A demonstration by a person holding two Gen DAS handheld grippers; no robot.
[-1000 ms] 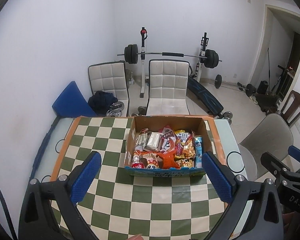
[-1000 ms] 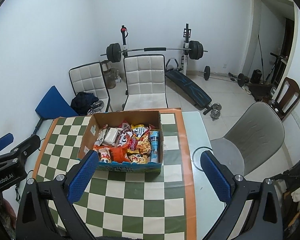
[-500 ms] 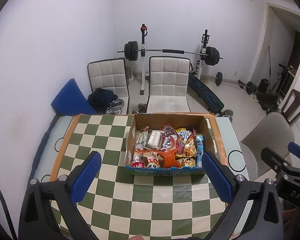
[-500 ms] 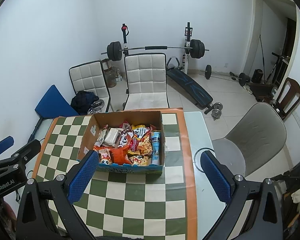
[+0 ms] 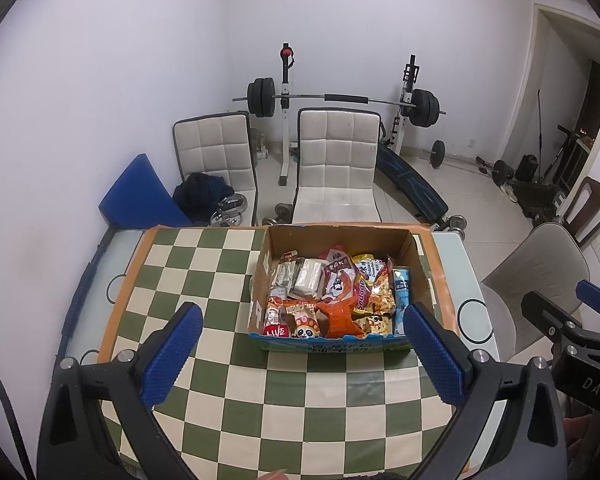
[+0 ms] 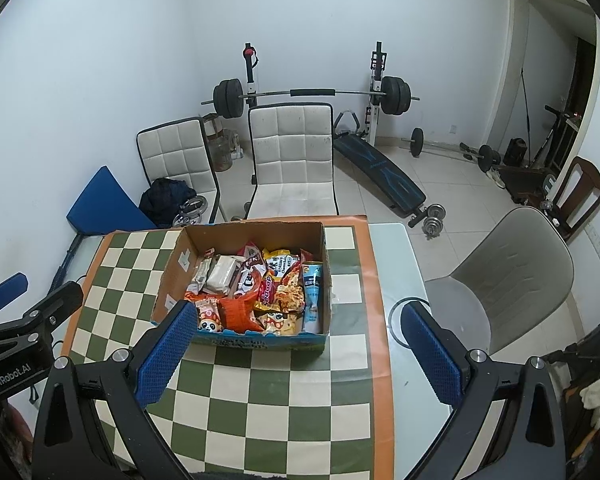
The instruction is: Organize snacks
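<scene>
Your checkered table (image 5: 228,360) carries the cardboard box (image 5: 340,236) toward its far edge, and the snacks (image 5: 332,296) all lie packed inside it, which fits either a finished sort or one about to be emptied. Your left gripper (image 5: 300,356) and right gripper (image 6: 296,354) hang above the near side, fingers spread wide and empty. Against the earlier frames, the box sits slightly lower in view; nothing else differs.

Snacks (image 5: 332,296) in box (image 5: 340,236) on table (image 5: 236,380).
</scene>
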